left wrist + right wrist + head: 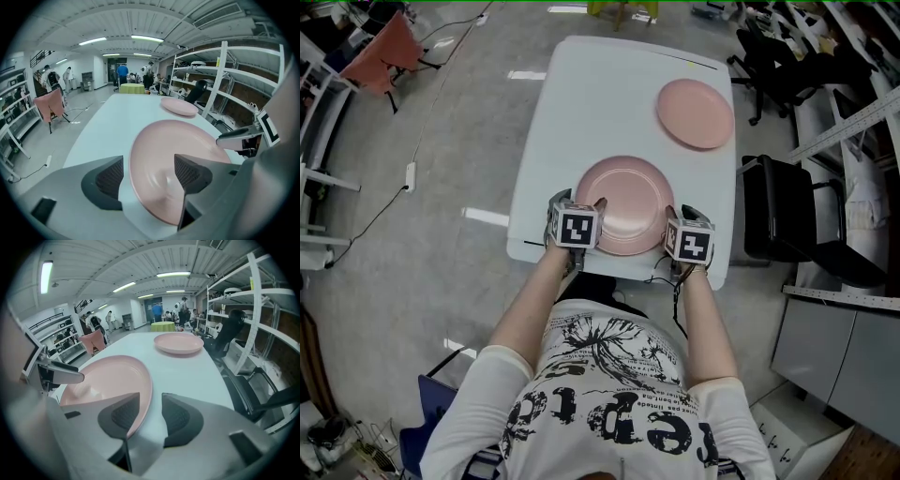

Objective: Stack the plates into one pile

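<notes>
I see the centre plate (628, 202) and upper-right plate (695, 113) as smooth, faintly glossy. The bench (581, 103) looks matt. The left hand-held gripper (149, 174) has dark, ribbed pads (110, 178).

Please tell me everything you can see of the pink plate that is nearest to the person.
The plate is round, pink and shallow, with a smooth, glossy surface like ceramic or melamine. It lies flat, with nothing on it, on the white table, near the edge closest to the person. The left gripper and the right gripper straddle its opposite rims with open jaws, not clamping it.
</notes>
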The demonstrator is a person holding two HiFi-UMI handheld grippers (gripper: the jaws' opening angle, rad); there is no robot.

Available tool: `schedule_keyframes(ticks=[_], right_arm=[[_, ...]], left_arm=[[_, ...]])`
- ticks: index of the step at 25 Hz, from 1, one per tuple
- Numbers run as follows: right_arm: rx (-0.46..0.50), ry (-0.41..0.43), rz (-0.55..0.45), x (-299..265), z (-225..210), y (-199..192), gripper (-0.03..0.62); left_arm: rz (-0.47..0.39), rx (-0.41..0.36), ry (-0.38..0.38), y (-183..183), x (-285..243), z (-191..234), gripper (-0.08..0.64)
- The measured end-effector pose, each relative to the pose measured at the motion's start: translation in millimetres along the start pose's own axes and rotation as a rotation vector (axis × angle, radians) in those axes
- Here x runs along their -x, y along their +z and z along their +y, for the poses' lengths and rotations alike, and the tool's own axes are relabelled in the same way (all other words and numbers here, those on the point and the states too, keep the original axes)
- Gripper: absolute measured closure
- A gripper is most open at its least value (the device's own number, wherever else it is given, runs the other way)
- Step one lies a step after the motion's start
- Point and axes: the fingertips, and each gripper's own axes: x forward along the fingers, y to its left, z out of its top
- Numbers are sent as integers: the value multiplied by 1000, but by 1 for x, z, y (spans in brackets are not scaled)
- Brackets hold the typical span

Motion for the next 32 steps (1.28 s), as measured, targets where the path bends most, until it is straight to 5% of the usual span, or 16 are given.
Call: schedule_keyframes(ticks=[4, 10, 18, 25, 32], right_arm=[[-3, 23, -25, 11, 2, 1, 438], [-46, 69, -122, 43, -8, 18, 567], [15, 83, -217, 64, -47, 48, 585], [13, 18, -243, 49, -102, 104, 586], [-64, -9, -220, 1, -156, 167, 586]], left_arm=[[-3, 32, 17, -3, 13, -2, 276], [-66, -25, 60, 13, 27, -4, 551], [-204, -12, -99, 71, 30, -53, 552], [-208, -123, -226, 143, -17, -91, 552], [-161, -86, -318, 216, -81, -109, 552]])
